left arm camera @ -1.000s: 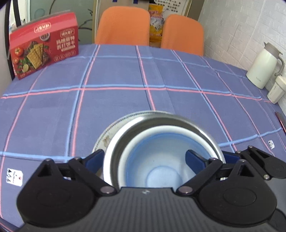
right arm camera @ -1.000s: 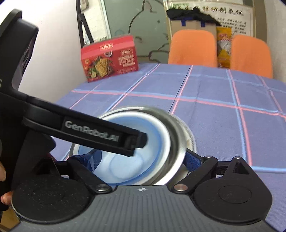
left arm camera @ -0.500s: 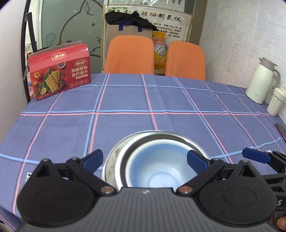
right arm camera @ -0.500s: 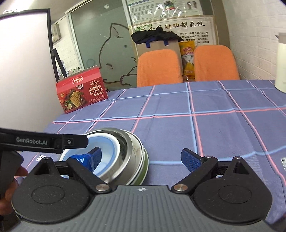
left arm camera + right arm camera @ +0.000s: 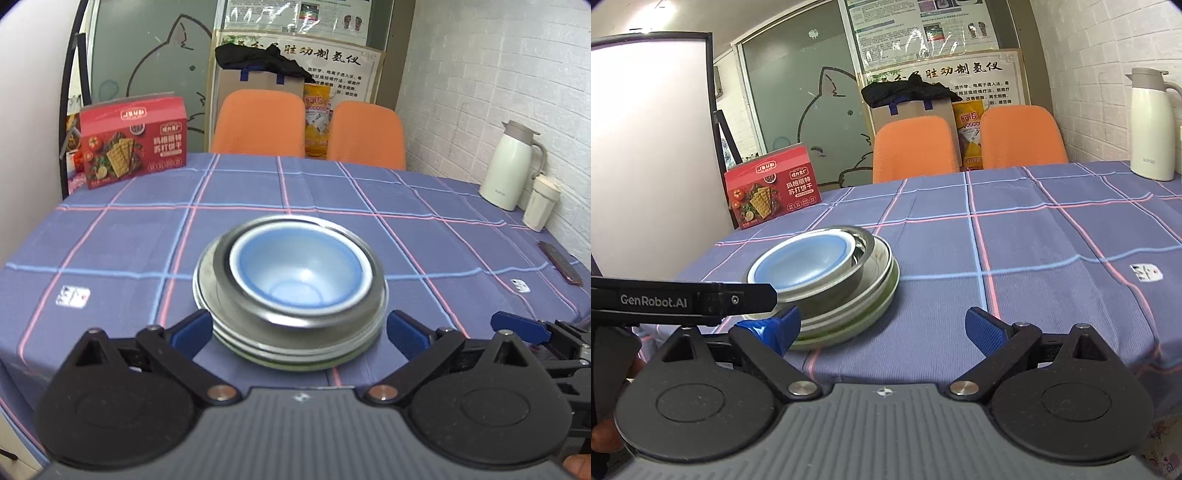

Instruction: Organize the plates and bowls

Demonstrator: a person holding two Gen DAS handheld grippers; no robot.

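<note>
Stack: we are seeing a blue bowl (image 5: 295,273) sitting inside a steel bowl (image 5: 299,314), on plates (image 5: 295,356) with a green rim at the bottom, all nested on the checked tablecloth (image 5: 424,229) near its front edge.
Stack from right: the same pile (image 5: 827,284) is sitting left of centre, apart from both blue pads.
Left gripper: the left gripper (image 5: 299,332) is hanging just in front of the stack, jaws spread wide, gripping nothing.
Right gripper: the right gripper (image 5: 882,328) is also standing spread and empty, its left pad (image 5: 775,326) near the plate rim; we cannot tell if it is touching.
Change: a second ago both grippers were right over the bowls, rim filling the views; now we are pulling back and up, and the stack is sitting free on the cloth.
Meaning: we are judging the last bowl as placed and let go, so the stacking looks done or nearly done.
Remaining: we are seeing no other loose plates or bowls in either view.
Surroundings: red cracker box (image 5: 133,140) at the far left, white jug (image 5: 511,166) and cup (image 5: 541,203) at the far right, well away.
Risk: the blue bowl is looking slightly off-centre; blur is making that hard to confirm.
</note>
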